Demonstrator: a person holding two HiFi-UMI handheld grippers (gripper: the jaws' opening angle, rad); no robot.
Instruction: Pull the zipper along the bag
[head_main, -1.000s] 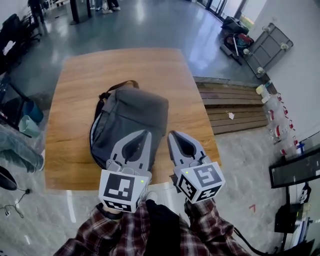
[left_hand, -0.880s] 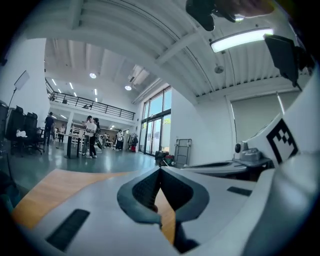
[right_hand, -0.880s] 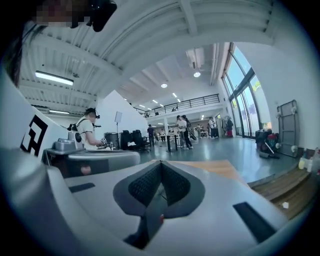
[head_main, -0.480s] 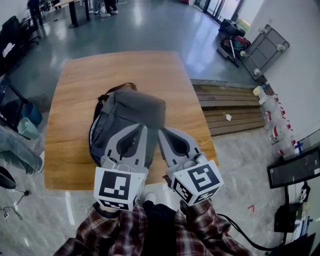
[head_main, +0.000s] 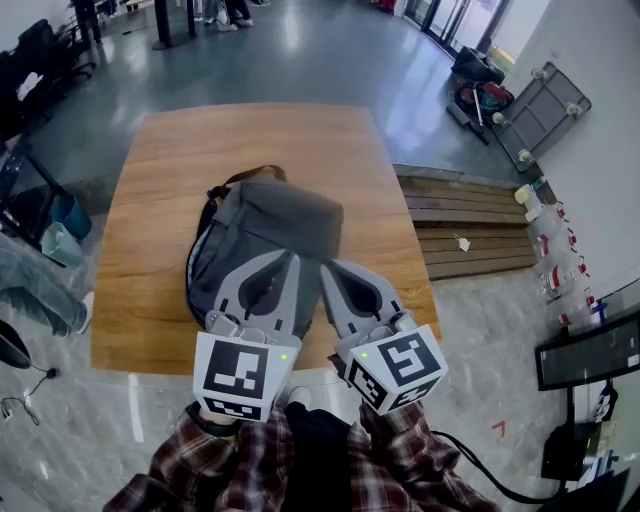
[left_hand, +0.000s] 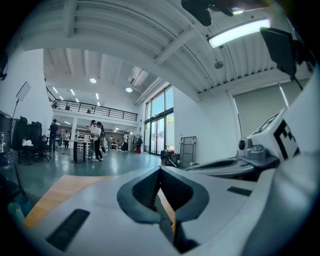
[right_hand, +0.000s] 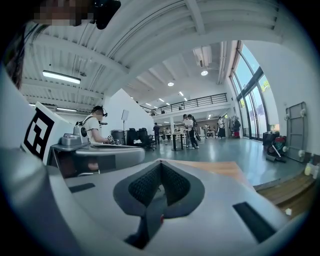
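A grey backpack (head_main: 268, 228) with a brown top handle lies flat on the wooden table (head_main: 170, 160) in the head view. My left gripper (head_main: 290, 258) hovers over the bag's near end, its jaws shut with nothing between them. Beside it my right gripper (head_main: 330, 268) is shut and empty, over the bag's near right edge. The zipper pull is not visible. In the left gripper view the left gripper (left_hand: 160, 171) points out at the hall with its jaws closed; the right gripper (right_hand: 160, 166) does the same in the right gripper view. Neither gripper view shows the bag.
Wooden pallets (head_main: 470, 215) lie on the floor right of the table, with bottles (head_main: 528, 192) and a metal trolley (head_main: 545, 105) beyond. A blue bin (head_main: 62, 228) and a person's leg (head_main: 35, 295) are at the left. People stand far off in the hall (left_hand: 95, 140).
The right gripper has swung left, closer to the left gripper, and both sit slightly further over the bag. Both have stayed shut. The bag has not moved.
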